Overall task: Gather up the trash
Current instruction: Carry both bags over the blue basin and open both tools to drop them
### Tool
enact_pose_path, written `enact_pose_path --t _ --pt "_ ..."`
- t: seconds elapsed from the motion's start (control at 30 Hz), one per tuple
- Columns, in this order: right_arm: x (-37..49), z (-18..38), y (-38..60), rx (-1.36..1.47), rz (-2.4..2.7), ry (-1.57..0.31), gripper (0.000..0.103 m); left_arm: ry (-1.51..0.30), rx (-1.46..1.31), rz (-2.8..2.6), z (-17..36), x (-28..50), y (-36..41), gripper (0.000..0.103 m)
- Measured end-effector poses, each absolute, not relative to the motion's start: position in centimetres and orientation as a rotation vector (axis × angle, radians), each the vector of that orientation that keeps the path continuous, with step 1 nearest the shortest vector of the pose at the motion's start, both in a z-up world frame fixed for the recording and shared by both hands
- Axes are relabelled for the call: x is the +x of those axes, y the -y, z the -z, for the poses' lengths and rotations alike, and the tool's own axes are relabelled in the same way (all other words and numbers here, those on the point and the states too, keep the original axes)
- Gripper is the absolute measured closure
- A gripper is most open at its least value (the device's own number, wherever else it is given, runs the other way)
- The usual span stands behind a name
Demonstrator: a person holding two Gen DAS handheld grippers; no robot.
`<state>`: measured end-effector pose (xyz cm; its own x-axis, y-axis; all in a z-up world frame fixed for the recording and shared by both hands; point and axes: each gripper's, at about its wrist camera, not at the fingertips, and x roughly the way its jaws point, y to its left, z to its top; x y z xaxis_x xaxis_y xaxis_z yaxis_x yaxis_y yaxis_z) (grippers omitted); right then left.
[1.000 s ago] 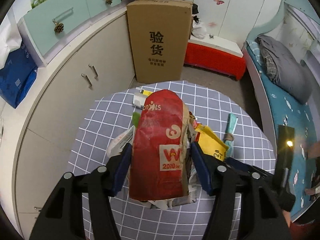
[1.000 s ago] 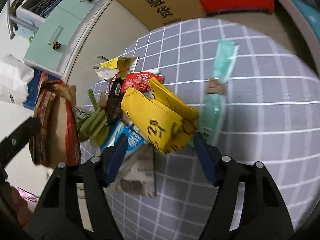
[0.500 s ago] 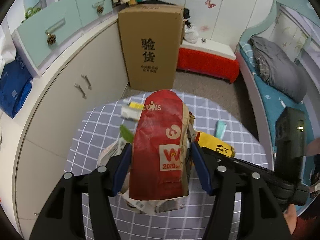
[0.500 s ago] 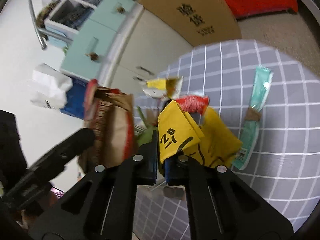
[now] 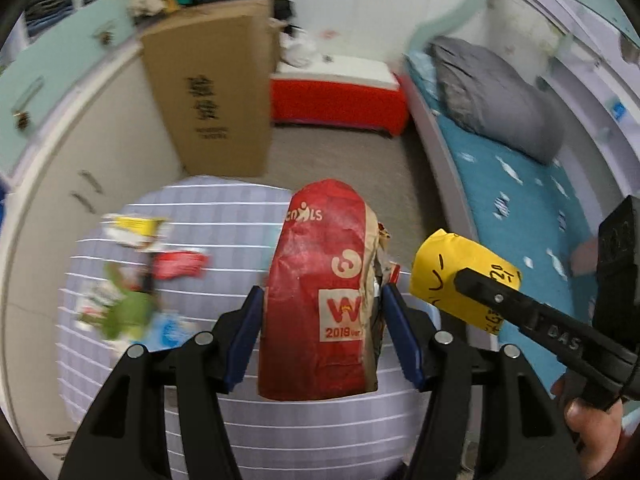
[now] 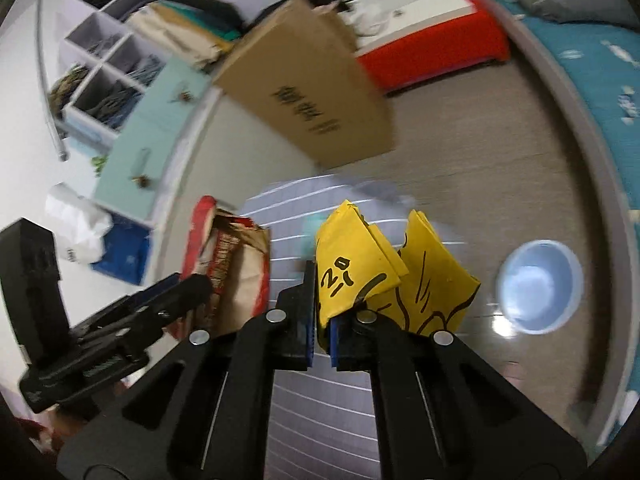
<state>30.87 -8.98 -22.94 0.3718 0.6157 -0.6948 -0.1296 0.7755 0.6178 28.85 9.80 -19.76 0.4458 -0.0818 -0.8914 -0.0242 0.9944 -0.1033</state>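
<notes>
A red and brown paper bag (image 5: 320, 256) stands upright between the blue pads of my left gripper (image 5: 323, 302), which is shut on its sides above the checked table (image 5: 240, 432). My right gripper (image 6: 320, 332) is shut on a crumpled yellow paper wrapper (image 6: 360, 268) with black markings, held in the air. In the left wrist view the yellow wrapper (image 5: 448, 272) hangs just right of the red bag. The right wrist view shows the red bag (image 6: 228, 264) open at the top, to the left of the wrapper.
Blurred trash lies on the table's left: a yellow-white carton (image 5: 136, 228), a red packet (image 5: 180, 266), a green item (image 5: 128, 312). A tall cardboard box (image 5: 212, 100) stands behind. A blue basin (image 6: 536, 284) sits on the floor by the bed (image 5: 520, 184).
My right gripper closed on the yellow wrapper and lifted it off the table. Both grippers swung right and up, away from the trash pile, with the red bag still held.
</notes>
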Motion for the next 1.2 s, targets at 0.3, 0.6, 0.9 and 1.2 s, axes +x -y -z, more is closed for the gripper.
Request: enact_pose_path --t 0.3,0.6,0.9,1.2 --pt "30.8 26.0 21.5 0.496 -0.337 -1.158 0.097 -1.223 -0.062 0.168 23.6 31.6 3.5 0.043" --pt "33.1 29.4 27.0 0.518 -0.289 -1.219 0.045 -1.291 0.004 0.172 26.4 34.0 10.0 0.043" --pt "32.8 28.9 28.9 0.49 -0.24 -1.202 0.04 -1.349 0.033 0.19 27.6 35.4 11.9 0.043" --pt "31.3 26.5 31.2 0.444 -0.164 -1.117 0.04 -1.362 0.085 0.247 28.1 35.8 15.1 0.043"
